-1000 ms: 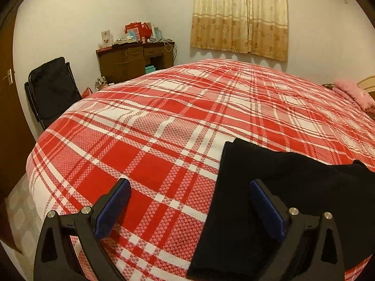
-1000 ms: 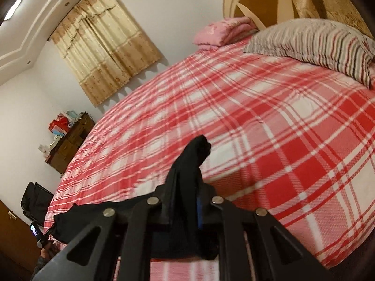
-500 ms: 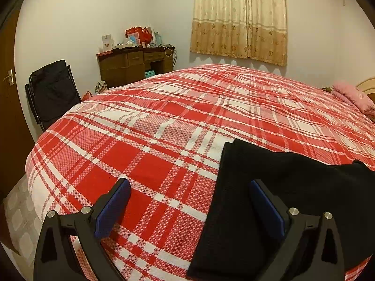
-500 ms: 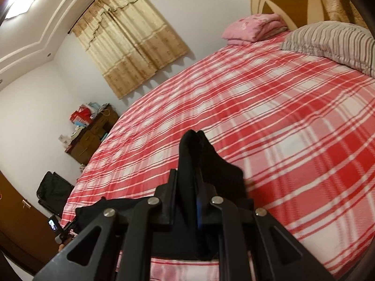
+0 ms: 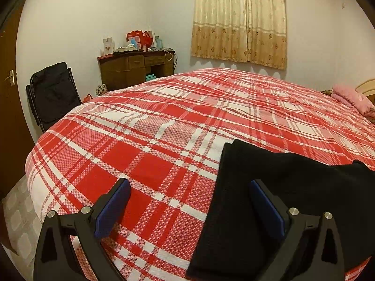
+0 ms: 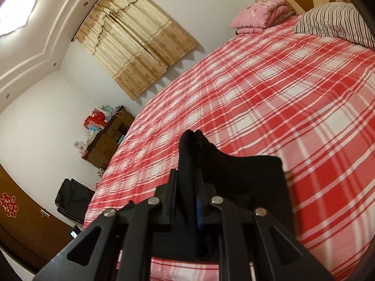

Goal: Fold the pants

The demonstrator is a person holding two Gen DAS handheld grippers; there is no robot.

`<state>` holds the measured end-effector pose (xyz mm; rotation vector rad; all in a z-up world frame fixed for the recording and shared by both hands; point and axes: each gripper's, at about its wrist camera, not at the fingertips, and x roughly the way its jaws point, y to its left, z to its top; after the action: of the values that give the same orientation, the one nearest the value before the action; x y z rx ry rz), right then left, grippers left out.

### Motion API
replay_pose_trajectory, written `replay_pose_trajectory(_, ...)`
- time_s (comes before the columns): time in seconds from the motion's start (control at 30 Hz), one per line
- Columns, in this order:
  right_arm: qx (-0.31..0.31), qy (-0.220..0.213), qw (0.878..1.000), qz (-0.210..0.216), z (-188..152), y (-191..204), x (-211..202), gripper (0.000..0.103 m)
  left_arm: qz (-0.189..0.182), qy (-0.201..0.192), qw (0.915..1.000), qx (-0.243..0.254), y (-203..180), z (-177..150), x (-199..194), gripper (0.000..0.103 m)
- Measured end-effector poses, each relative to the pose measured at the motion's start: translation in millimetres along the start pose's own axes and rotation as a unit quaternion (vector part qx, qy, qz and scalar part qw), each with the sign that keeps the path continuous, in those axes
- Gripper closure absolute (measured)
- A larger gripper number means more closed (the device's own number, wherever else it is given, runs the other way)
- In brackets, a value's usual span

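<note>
Right claw (image 6: 186, 175) carried black pants (image 6: 246, 175) leftward, no legible writing

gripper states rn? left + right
Left gripper: open, holding nothing; one finger sits over the black pants, the other over the plaid bedspread.
Right gripper: shut on a pinched fold of the black pants.

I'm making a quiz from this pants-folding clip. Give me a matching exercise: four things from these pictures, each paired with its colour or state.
Things:
1. left gripper
2. right gripper
3. curtain
4. folded blanket

States:
A. pink
B. shut on the black pants
C. beige
D. open, holding nothing

Pairs: 1-D, 2-B, 3-C, 4-A
</note>
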<state>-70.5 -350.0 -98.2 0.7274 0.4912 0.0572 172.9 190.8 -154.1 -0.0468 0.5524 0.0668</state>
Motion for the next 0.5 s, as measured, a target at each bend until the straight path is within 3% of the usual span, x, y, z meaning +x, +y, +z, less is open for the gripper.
replay_pose_trajectory(0.5,-0.062,0.077,0.995,0.007,-50.9,58.4,92.7,0.088,0.0,0.0,1.0,0.0,0.2,-0.5,-0.1,0.001)
